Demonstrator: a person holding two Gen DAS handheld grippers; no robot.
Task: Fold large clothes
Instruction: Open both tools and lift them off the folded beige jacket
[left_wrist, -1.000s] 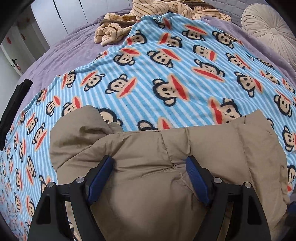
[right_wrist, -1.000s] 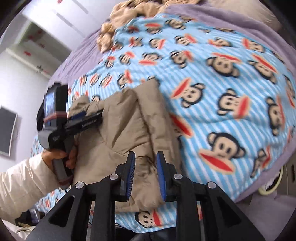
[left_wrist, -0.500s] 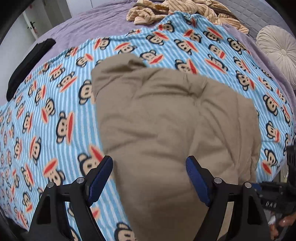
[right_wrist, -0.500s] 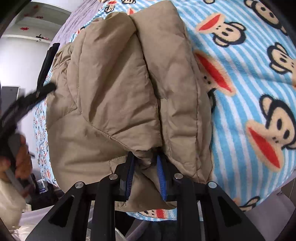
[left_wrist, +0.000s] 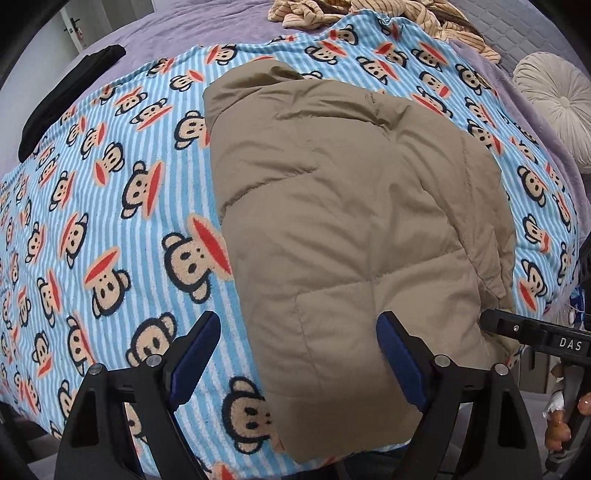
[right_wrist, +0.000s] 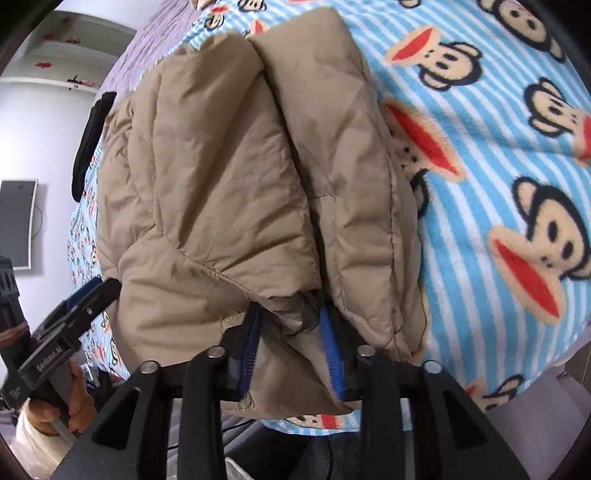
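Nearest in the right wrist view, the right gripper (right_wrist: 291, 345) has its blue-padded jaws opening, with a bunched fold of the tan quilted puffer jacket (right_wrist: 236, 192) lying between them at the jacket's near edge; the pads no longer look pressed hard into the cloth. In the left wrist view the left gripper (left_wrist: 299, 358) hangs above the same jacket's (left_wrist: 354, 229) near end with its jaws spread wide and opening further, nothing pinched between them; one blue pad stands over the blanket, the other over the jacket. The jacket lies folded into a thick bundle on the blue-and-white striped fleece blanket printed with monkey faces (left_wrist: 110, 206), its near end reaching the edge of the bed. A hand (right_wrist: 62, 398) in a pale sleeve grips the left gripper's handle at the lower left of the right wrist view. Farther off, the blanket rests on a purple bedspread (left_wrist: 166, 33), with a black cloth strip (left_wrist: 66, 99) at its left side, a crumpled tan striped garment (left_wrist: 373, 14) at the far end, and a round cream tufted cushion (left_wrist: 554, 99) to the right.
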